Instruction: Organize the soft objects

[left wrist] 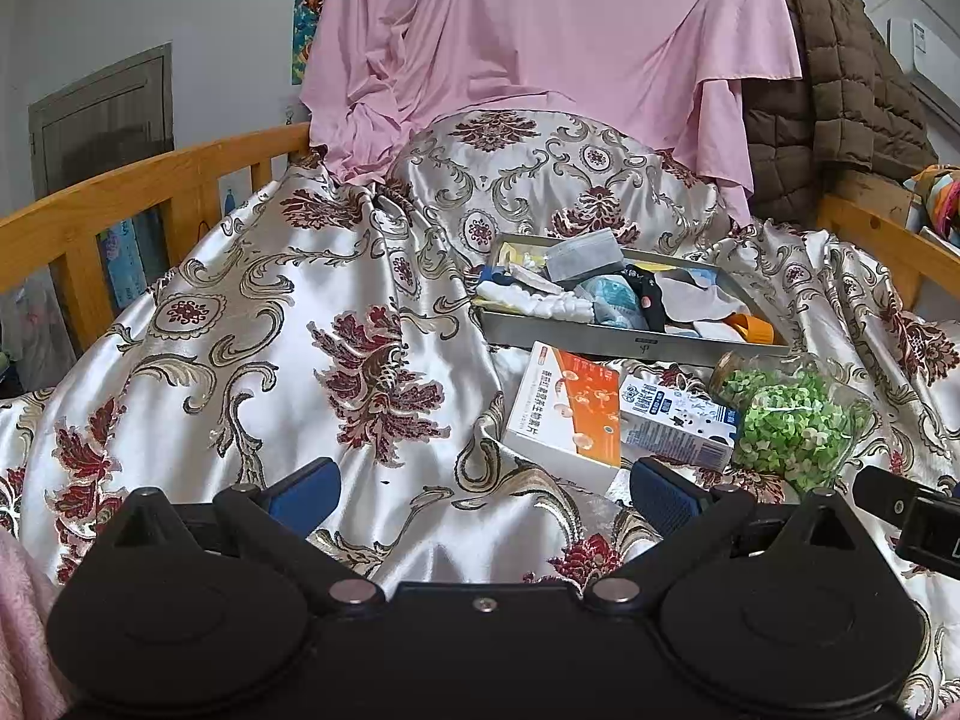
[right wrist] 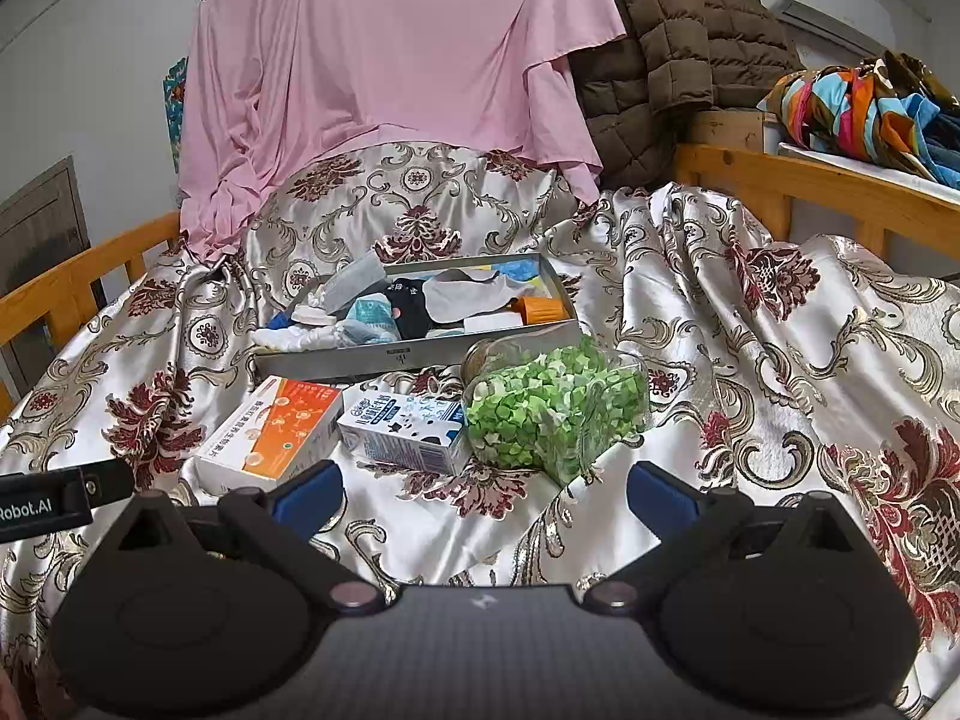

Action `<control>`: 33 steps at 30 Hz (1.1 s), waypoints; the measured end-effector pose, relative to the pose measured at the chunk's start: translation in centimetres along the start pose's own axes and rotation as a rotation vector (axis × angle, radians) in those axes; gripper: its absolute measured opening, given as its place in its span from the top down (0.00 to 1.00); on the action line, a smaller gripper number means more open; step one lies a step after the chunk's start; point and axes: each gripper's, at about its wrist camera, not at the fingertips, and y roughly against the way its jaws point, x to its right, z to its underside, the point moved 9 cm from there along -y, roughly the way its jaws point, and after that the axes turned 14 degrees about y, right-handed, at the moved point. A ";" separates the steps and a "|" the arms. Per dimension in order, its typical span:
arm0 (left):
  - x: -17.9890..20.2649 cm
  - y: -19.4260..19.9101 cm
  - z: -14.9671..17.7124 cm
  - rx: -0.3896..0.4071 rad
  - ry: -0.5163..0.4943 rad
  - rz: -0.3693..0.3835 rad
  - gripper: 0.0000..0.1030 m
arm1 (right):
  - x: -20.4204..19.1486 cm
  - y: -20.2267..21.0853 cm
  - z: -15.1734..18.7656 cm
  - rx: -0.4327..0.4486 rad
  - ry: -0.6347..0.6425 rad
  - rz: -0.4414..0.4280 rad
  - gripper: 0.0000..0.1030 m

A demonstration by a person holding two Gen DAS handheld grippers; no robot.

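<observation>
At the left edge of the right wrist view, a black gripper part (right wrist: 42, 507) carries white lettering reading "Robot.AI". The orange-and-white box (right wrist: 273, 429) and the blue-and-white milk carton (right wrist: 408, 429), lower centre of the frame, bear Chinese print too small to read reliably. The carton's end shows a barcode.

- Under me I see the bedspread (right wrist: 750, 360) — shiny silver-white satin with dark red blooms and gold-grey scrolls.
- At twelve o'clock hangs a plain pale pink sheet (right wrist: 390, 60); at one o'clock, a brown quilted jacket (right wrist: 678, 42).
- The tray (right wrist: 420, 354) is grey metal, its socks (right wrist: 456, 300) white, black, grey and light blue.
- My pads (right wrist: 306, 495) are blue on black arms.
- The box (right wrist: 276, 432) is orange and white; the carton (right wrist: 408, 423) blue and white with black spots.
- The jar (right wrist: 558, 414) holds green and white bits.
</observation>
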 end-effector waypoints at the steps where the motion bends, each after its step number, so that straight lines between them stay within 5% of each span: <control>1: 0.0 0.0 0.0 0.000 0.000 0.000 0.01 | 0.0 0.0 0.0 0.000 0.000 0.000 0.00; 33: 0.0 0.1 0.4 -0.006 0.002 0.011 0.01 | -0.2 -0.1 0.2 -0.002 0.003 -0.002 0.00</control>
